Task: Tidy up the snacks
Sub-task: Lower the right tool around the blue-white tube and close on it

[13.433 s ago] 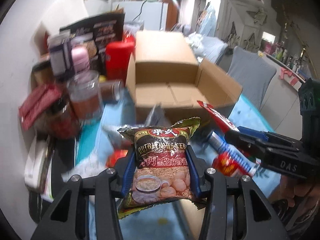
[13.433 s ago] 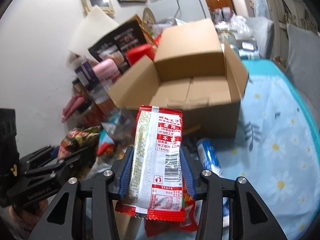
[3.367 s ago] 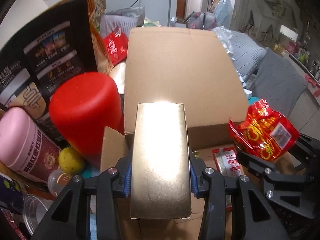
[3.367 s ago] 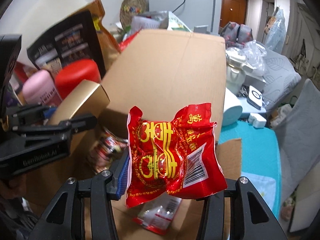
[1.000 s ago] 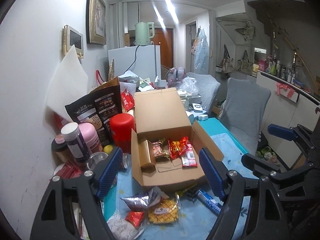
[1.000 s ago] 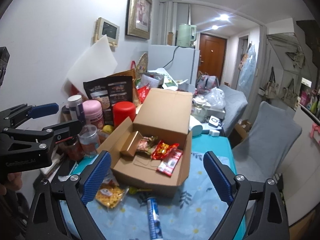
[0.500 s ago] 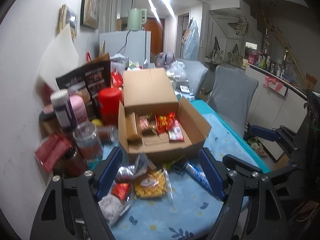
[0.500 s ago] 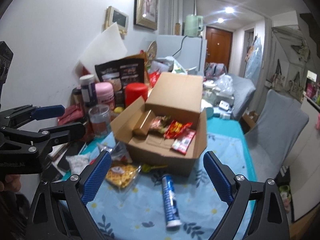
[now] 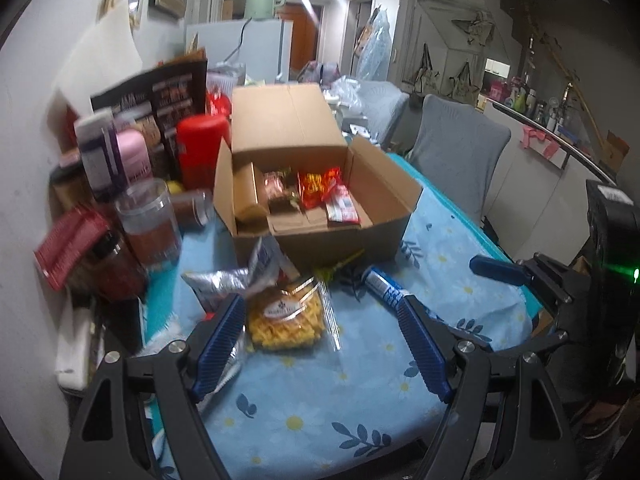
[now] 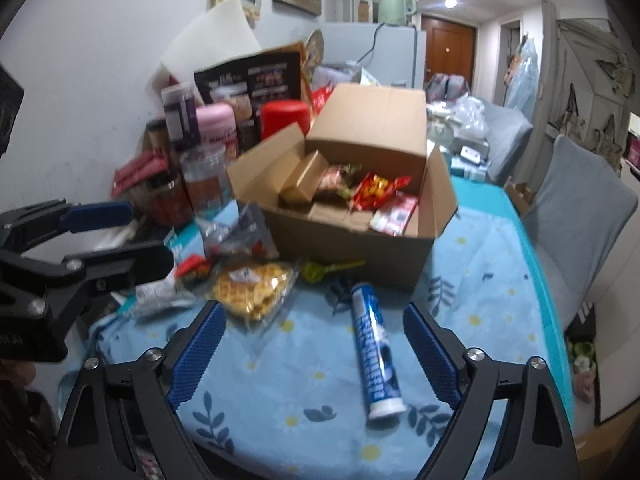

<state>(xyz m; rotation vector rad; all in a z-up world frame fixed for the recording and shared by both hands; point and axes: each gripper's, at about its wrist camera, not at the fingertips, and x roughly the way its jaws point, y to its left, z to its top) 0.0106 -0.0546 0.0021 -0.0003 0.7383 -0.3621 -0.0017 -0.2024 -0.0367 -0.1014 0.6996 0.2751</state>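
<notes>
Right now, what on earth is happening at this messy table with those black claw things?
A person is sorting snacks into a cardboard box, using a handheld gripper in each hand. Both the left gripper and the right gripper are open and empty, hovering over the blue tablecloth. The box holds a gold carton and red packets. A waffle bag and a blue tube wait outside.

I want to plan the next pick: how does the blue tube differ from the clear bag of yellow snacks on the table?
The blue tube is a slim opaque cylinder; the clear bag of yellow snacks is flat, wide and see-through. The tube lies apart on the cloth; the bag touches other packets. Both lie outside the cardboard box.
</notes>
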